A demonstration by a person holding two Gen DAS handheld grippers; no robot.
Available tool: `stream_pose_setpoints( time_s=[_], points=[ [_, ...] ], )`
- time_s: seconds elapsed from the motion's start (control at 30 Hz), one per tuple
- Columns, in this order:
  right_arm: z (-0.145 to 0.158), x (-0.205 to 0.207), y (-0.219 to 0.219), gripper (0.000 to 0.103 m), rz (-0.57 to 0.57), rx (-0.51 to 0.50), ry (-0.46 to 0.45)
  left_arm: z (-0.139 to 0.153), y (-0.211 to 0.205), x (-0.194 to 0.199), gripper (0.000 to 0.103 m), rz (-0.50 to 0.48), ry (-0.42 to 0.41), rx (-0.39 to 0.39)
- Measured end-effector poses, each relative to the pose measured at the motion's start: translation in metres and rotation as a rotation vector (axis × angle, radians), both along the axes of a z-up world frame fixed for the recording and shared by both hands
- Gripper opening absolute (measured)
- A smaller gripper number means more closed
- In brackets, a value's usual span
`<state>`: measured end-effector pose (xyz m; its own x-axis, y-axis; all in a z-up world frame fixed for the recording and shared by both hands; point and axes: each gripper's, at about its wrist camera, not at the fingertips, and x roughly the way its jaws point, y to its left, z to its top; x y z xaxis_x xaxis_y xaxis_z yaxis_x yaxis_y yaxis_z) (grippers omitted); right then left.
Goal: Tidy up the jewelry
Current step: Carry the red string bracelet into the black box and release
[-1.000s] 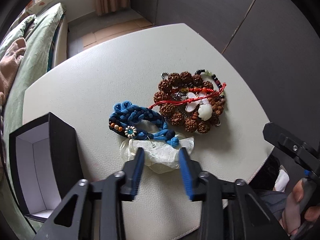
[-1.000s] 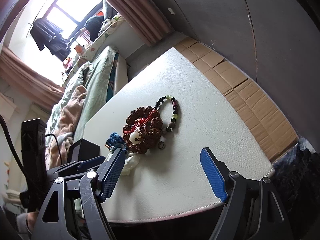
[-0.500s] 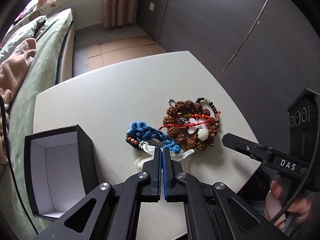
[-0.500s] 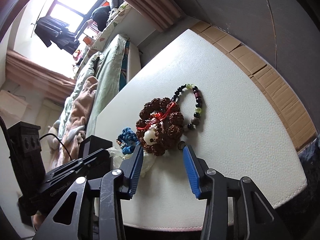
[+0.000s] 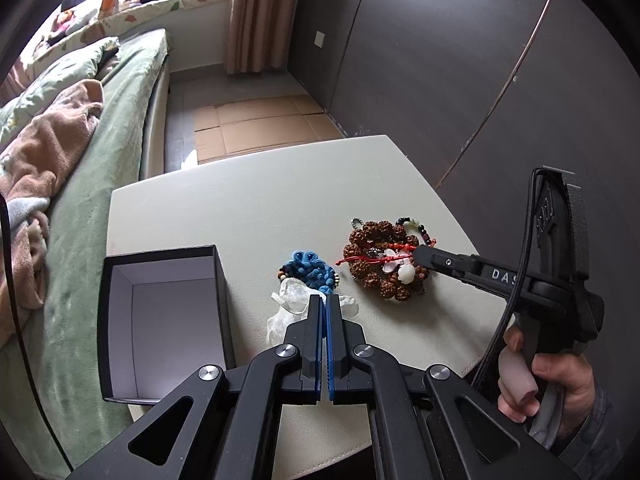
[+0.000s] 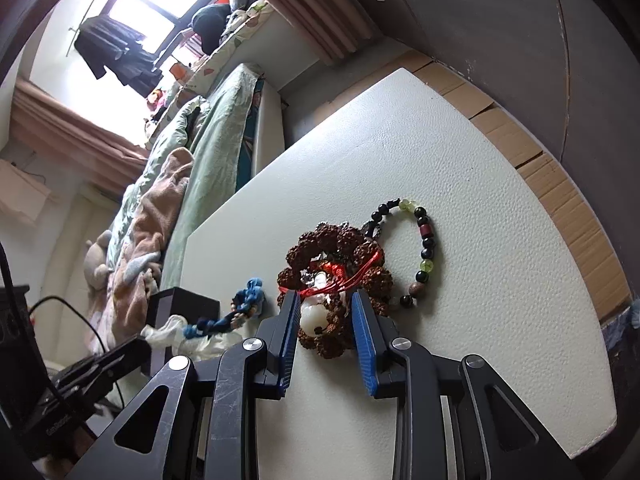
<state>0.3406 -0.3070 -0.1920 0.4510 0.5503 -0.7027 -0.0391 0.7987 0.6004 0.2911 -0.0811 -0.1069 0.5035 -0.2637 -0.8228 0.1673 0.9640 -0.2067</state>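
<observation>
Your left gripper [image 5: 324, 304] has its blue fingers [image 5: 319, 340] pressed flat together, lower centre of the left wrist frame. The tips sit at the white plastic bag [image 5: 294, 308]; whether they pinch it, can't tell. The blue braided bracelet [image 5: 311, 272] lies on the bag's far edge, mid-frame. The open black box [image 5: 160, 320] with white lining stands lower left on the desk [image 5: 248, 208], just beside the bag.

Your right gripper [image 6: 325, 312] is partly open, fingers [image 6: 366, 344] straddling the near side of the brown seed-bead bracelet [image 6: 332, 248] at centre of the right wrist frame. Not closed on it. A red cord bracelet [image 6: 340, 274] and a white pendant [image 6: 314, 316] lie tangled on top of the seed beads, right between the fingers. The black-and-green bead bracelet [image 6: 424, 240] sits centre right, touching the seed beads. A small metal chain [image 5: 356, 222] pokes out at the pile's far side.

The bed [image 5: 80, 160] with green cover fills the left of the left wrist frame, close to the desk edge. Cardboard [image 5: 256, 124] covers the floor beyond the desk.
</observation>
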Motion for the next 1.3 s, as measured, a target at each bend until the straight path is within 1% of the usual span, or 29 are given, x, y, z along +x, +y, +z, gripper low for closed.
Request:
stream_pose_setpoints(
  time_s=[0.1,0.2,0.23,0.27,0.3,0.37,0.53,0.8,1.0,1.07,1.13,1.17,1.2,1.23,1.27,1.3],
  points=[
    [-0.006,0.01,-0.008,0.029,-0.028,0.054,0.029,0.005,0.01,-0.009,0.001,0.021,-0.013,-0.009],
    [-0.009,0.017,-0.013,0.029,-0.047,0.109,0.037,0.008,0.02,-0.015,0.001,0.045,-0.022,-0.014],
    [-0.01,0.019,-0.013,0.024,-0.054,0.116,0.034,0.009,0.024,-0.017,0.001,0.053,-0.025,-0.016],
    [-0.009,0.019,-0.013,0.016,-0.062,0.117,0.027,0.01,0.028,-0.019,0.001,0.062,-0.028,-0.017],
    [-0.007,0.02,-0.011,0.004,-0.063,0.115,0.019,0.011,0.031,-0.021,0.001,0.07,-0.03,-0.019],
    [-0.001,0.019,-0.01,0.004,-0.062,0.121,-0.001,0.013,0.039,-0.024,0.001,0.087,-0.039,-0.024],
    [0.025,0.013,0.005,0.003,-0.03,0.13,-0.07,0.022,0.06,-0.03,0.001,0.124,-0.064,-0.042],
    [0.082,0.006,0.044,0.003,0.055,0.132,-0.178,0.04,0.09,-0.034,0.001,0.175,-0.119,-0.055],
    [0.118,-0.001,0.074,0.003,0.118,0.138,-0.232,0.042,0.115,-0.026,0.001,0.221,-0.133,-0.101],
    [0.127,-0.003,0.086,0.003,0.145,0.138,-0.245,0.037,0.12,-0.02,0.001,0.232,-0.109,-0.118],
    [0.135,-0.005,0.097,0.003,0.17,0.138,-0.255,0.025,0.127,-0.011,0.007,0.246,-0.038,-0.163],
    [0.138,-0.008,0.104,0.003,0.183,0.139,-0.258,0.019,0.131,-0.009,0.022,0.258,-0.008,-0.191],
    [0.139,-0.008,0.109,0.003,0.195,0.14,-0.259,0.014,0.134,-0.008,0.053,0.268,0.005,-0.21],
    [0.141,-0.008,0.115,0.003,0.207,0.14,-0.258,0.012,0.136,-0.009,0.071,0.274,0.003,-0.222],
    [0.141,-0.008,0.12,0.003,0.218,0.139,-0.255,0.012,0.139,-0.012,0.094,0.28,-0.015,-0.233],
    [0.141,-0.008,0.126,0.003,0.23,0.134,-0.251,0.014,0.144,-0.016,0.096,0.293,-0.04,-0.243]
  ],
)
